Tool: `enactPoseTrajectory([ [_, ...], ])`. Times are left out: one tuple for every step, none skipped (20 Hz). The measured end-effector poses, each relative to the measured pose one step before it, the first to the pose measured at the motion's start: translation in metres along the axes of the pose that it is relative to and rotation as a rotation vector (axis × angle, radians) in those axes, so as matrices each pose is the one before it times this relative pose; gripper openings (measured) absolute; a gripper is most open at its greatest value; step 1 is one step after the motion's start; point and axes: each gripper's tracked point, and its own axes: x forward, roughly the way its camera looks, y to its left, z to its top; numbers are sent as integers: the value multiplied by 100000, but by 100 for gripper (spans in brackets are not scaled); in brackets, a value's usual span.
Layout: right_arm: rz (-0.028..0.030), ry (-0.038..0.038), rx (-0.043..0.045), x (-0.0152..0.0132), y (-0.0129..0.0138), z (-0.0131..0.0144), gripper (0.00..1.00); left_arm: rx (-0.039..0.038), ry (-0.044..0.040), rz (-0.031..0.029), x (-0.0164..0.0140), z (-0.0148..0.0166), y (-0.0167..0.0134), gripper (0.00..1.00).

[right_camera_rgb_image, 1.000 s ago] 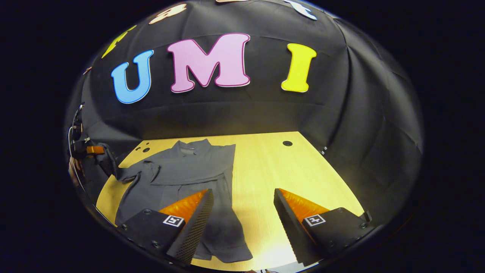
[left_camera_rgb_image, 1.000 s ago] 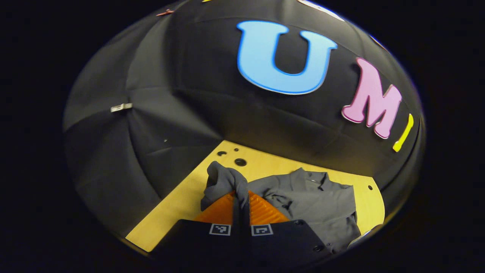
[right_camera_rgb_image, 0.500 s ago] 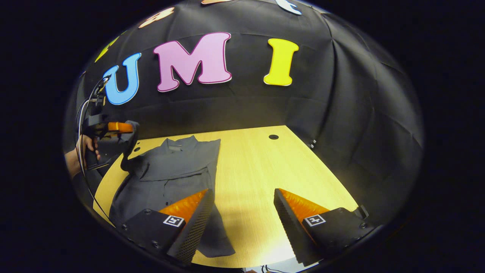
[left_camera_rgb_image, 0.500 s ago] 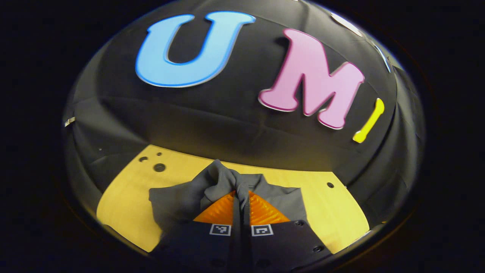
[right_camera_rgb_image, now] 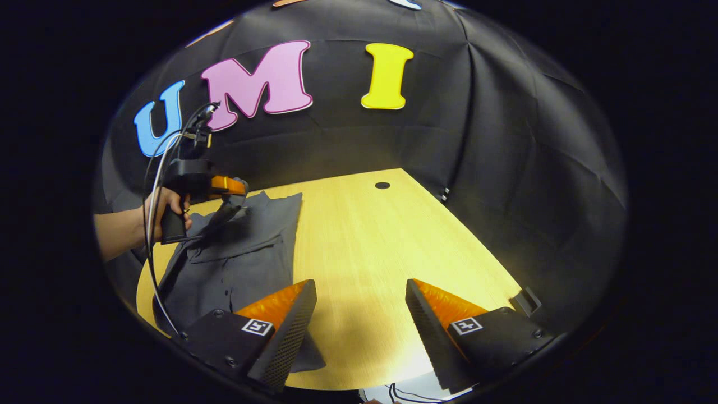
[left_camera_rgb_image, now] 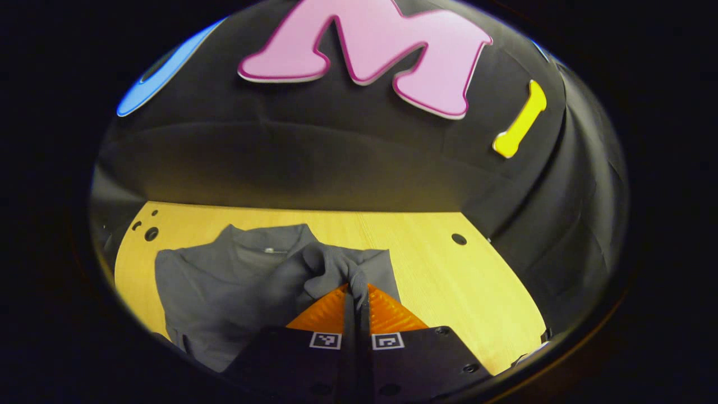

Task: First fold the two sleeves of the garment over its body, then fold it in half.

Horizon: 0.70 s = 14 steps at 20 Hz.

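**Left tool carries a sleeve over the shirt; right tool waits apart**

A grey garment (right_camera_rgb_image: 241, 252) lies flat on the pale wooden counter (right_camera_rgb_image: 370, 252), toward its left side in the right gripper view. Its collar (left_camera_rgb_image: 269, 238) points to the far edge, near the booth wall, and its hem lies toward the near edge, so the long axis runs near to far. A row of buttons shows down the front.

The left tool (left_camera_rgb_image: 357, 289) is clamped on a bunched sleeve (left_camera_rgb_image: 322, 269) of the garment: both fingers are pressed together with grey cloth pinched between them and spilling out past the tips. In the left gripper view the held sleeve hangs above the chest of the garment, just right of the collar. In the right gripper view the same tool (right_camera_rgb_image: 238, 189) is seen farther off, held by a hand (right_camera_rgb_image: 165, 205) with cables trailing from it, raised over the far part of the garment with the sleeve draping down to the cloth.

The right tool (right_camera_rgb_image: 359, 294) stands with its 2 fingers spread wide and nothing between them, at the near edge of the counter. Its left finger (right_camera_rgb_image: 280, 314) sits over the garment's near right corner; whether it touches the cloth cannot be told. Its right finger is over bare wood.

A round hole (right_camera_rgb_image: 382, 185) sits in the counter near the far edge.
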Motion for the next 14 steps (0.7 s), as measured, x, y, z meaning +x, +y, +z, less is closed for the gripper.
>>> enactPoseTrajectory([
  [-368, 531, 112, 186, -155, -223, 99, 1155, 1618, 967, 1018, -392, -397, 6],
  [77, 477, 0, 274, -228, -83, 98, 1380, 964, 531, 842, -225, -458, 8],
  [294, 558, -42, 143, -129, -137, 98, 1228, 366, 296, 467, -304, -259, 11],
  [703, 475, -13, 363, 18, -103, 99, 213, -85, -2414, 46, 7, -760, 11],
  [1010, 633, 73, 414, 207, 7, 99, -340, -1071, -2793, -378, 191, -727, 25],
  [1467, 418, 74, 477, 387, 70, 99, 171, -1902, -1439, -440, 385, -157, 39],
  [1790, 434, -22, 532, 490, 284, 99, 524, -1443, -727, -764, 200, 222, 53],
  [2288, 346, 31, 582, 668, 214, 99, 800, -717, 312, -872, -63, 496, 67],
  [2765, 342, -128, 597, 770, 274, 99, 840, -557, 1447, -1074, -174, 776, 74],
  [2756, 491, -532, 562, 817, 185, 99, 801, -303, 1217, -1381, -298, 963, 95],
  [2745, 588, -970, 667, 769, 146, 99, 926, -158, 2617, -1579, -412, 1320, 97],
  [2721, 709, -1256, 675, 877, -23, 99, 1126, -122, 3272, -1709, -751, 1579, 96],
  [2858, 1013, -1397, 580, 840, -74, 99, 819, -164, 3273, -1769, -825, 1640, 97],
  [2956, 1530, -1304, 591, 1033, -308, 99, 410, 248, 2900, -1831, -1064, 1658, 96],
])
